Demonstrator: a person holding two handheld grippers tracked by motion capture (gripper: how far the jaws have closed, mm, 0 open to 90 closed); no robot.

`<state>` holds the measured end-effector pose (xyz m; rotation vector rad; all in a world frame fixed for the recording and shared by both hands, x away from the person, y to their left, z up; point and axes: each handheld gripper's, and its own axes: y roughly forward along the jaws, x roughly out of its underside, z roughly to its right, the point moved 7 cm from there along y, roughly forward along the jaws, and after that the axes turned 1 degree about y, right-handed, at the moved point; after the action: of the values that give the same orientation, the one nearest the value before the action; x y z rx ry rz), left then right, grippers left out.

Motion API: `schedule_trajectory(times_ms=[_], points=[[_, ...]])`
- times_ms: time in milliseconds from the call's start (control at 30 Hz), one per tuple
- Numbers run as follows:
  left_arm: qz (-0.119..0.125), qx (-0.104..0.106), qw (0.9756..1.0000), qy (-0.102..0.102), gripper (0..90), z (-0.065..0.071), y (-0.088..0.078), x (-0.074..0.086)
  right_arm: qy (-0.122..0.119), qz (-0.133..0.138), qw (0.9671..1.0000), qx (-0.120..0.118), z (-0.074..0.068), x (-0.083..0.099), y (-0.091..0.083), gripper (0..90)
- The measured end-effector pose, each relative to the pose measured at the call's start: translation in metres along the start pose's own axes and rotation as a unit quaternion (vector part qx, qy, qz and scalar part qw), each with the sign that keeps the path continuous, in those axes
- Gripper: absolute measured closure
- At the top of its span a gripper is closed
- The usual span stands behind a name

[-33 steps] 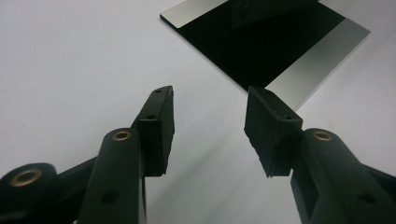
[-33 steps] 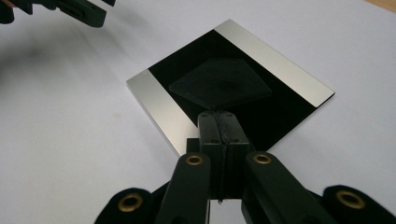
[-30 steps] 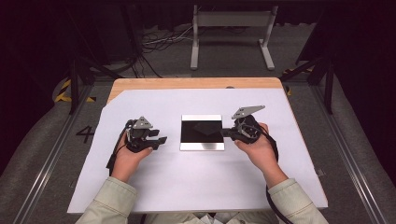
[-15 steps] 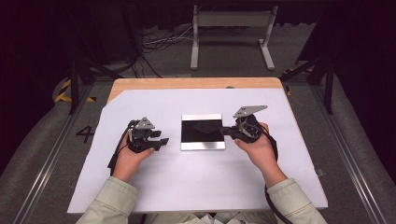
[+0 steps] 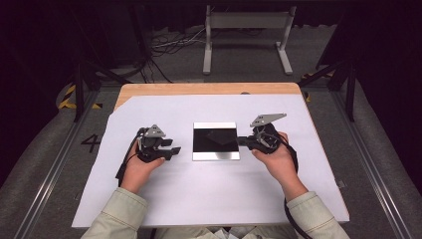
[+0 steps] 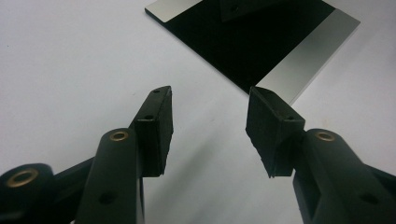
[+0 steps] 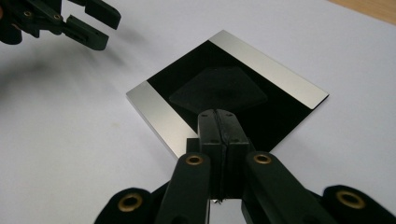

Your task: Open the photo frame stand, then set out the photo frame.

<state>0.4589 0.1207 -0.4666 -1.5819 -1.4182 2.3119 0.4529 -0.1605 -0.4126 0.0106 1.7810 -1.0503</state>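
Nothing moved | left tool (image 6: 209, 135) gapes empty | right tool (image 7: 223, 125) closed, tips hiding plate (image 5: 216, 141) edge

A wooden table (image 5: 209, 88) carries a white sheet (image 5: 209, 189), on which a black-and-silver plate (image 5: 215, 141) lies flat.

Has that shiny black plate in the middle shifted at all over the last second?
No. In the high view the black plate lies at the same spot on the white sheet, squarely below the stand's legs.
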Motion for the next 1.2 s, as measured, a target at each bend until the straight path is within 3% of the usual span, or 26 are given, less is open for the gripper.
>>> schedule_trajectory(times_ms=[233, 500, 733, 967, 1200], points=[[0.001, 0.001, 1.0000, -0.002, 51.5, 0.000, -0.001, 0.000, 0.001, 0.004, 1.0000, -0.009, -0.001, -0.007, -0.010, 82.5], [0.002, 0.000, 1.0000, -0.007, 51.1, -0.002, -0.004, 0.001, 0.045, 0.007, 0.9988, -0.019, 0.003, -0.017, -0.015, 70.8], [0.004, 0.001, 1.0000, -0.007, 50.8, -0.002, -0.003, 0.001, 0.058, -0.002, 0.9982, -0.015, 0.009, -0.023, -0.017, 64.9], [0.006, 0.000, 0.9999, -0.008, 50.6, -0.003, -0.004, 0.000, 0.092, -0.019, 0.9954, -0.023, 0.019, -0.028, -0.012, 58.0], [0.002, 0.003, 0.9999, -0.015, 49.8, -0.003, -0.004, 0.001, 0.100, -0.031, 0.9944, -0.016, 0.028, -0.034, -0.008, 55.5]])
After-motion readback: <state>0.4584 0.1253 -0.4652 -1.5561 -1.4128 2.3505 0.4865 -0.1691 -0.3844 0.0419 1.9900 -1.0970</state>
